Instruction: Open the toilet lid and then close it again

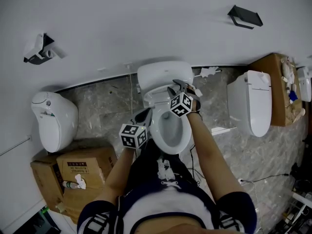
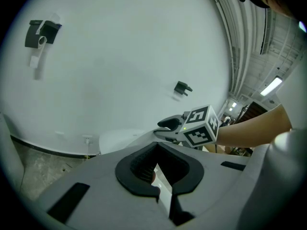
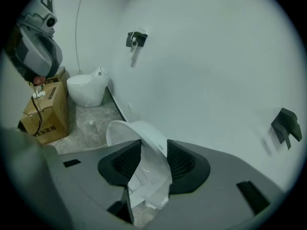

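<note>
Looking down in the head view first: the toilet [image 1: 146,99] sits dead centre against the wall. Its lid [image 1: 163,76] is tipped up at 12 o'clock of the open bowl [image 1: 169,130]. My right hand-held gripper [image 1: 176,88] is on the lid's edge at about 1 o'clock of the bowl, and my left hand-held gripper [image 1: 145,116] is over the rim at 9 o'clock. A second toilet [image 1: 53,121] stands out at 9 o'clock, with cardboard boxes [image 1: 73,172] at 7 o'clock. A third toilet [image 1: 251,101] is at 3 o'clock, and there's a black bracket [image 1: 244,16] up the wall at 1 o'clock.

Left gripper view: the jaws are nearly pressed together, just a thin slot. A white strip [image 2: 161,178] shows in that slot, and honestly I can't tell if it's pinched or just sitting behind. The right one's marker cube [image 2: 200,127] pokes in at 1 o'clock above the jaws.

Right gripper view: the jaws are pinching the lid [image 3: 144,138]. Its white edge runs up between the pads [image 3: 181,162] and touches both. The boxes and the second toilet sit off at 10 o'clock, and the bracket is at 3 o'clock.
</note>
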{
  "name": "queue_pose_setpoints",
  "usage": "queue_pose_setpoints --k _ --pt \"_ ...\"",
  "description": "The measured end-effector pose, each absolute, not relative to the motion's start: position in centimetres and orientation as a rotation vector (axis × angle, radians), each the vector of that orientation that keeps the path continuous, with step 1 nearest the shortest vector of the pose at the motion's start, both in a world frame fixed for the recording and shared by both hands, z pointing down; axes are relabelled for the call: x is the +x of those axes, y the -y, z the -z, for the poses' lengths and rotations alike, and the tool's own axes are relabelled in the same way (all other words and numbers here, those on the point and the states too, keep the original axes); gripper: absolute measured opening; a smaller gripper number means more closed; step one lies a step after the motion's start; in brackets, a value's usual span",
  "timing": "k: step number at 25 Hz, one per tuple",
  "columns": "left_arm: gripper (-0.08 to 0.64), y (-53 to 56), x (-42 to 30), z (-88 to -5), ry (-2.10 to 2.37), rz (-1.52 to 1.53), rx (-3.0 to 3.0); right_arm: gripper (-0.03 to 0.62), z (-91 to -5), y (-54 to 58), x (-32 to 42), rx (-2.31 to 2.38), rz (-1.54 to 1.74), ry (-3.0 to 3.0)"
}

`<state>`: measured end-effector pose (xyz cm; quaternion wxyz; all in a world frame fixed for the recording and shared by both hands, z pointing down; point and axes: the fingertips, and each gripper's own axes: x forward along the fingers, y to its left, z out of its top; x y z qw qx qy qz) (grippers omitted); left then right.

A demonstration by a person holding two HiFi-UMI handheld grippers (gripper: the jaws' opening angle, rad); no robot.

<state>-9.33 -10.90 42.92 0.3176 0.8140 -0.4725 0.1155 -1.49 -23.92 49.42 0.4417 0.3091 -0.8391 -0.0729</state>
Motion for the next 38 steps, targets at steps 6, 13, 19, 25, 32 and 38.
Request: queue_pose_setpoints --k 6,13,19,25,32,38 --pt "0.008 11.5 -9.3 -43.6 1.253 -0.309 2.133 0.137 -49.7 25.2 -2.0 0.786 0.174 2.084" --pt "0.008 10.9 -9.1 -44.8 1.243 -0.323 2.109 0.141 -49.9 26.5 -2.3 0.802 0.193 2.094" --pt "0.008 10.6 -8.5 -45.2 1.215 -0.344 2.109 0.146 -49.7 27.0 -2.2 0.817 0.183 2.112" --pt "0.008 10.3 -8.2 -45.1 1.21 -0.361 2.117 0.146 -46.1 25.6 -1.9 1.041 0.073 2.332" --pt "0.008 10.9 -7.6 -43.1 1.234 -0.336 2.17 0.132 -42.5 20.4 -1.6 1.179 -0.175 2.532" --pt "0.008 11.7 -5.9 -39.8 1.287 -0.296 2.252 0.021 -39.5 15.7 -0.8 1.195 -0.206 2.592"
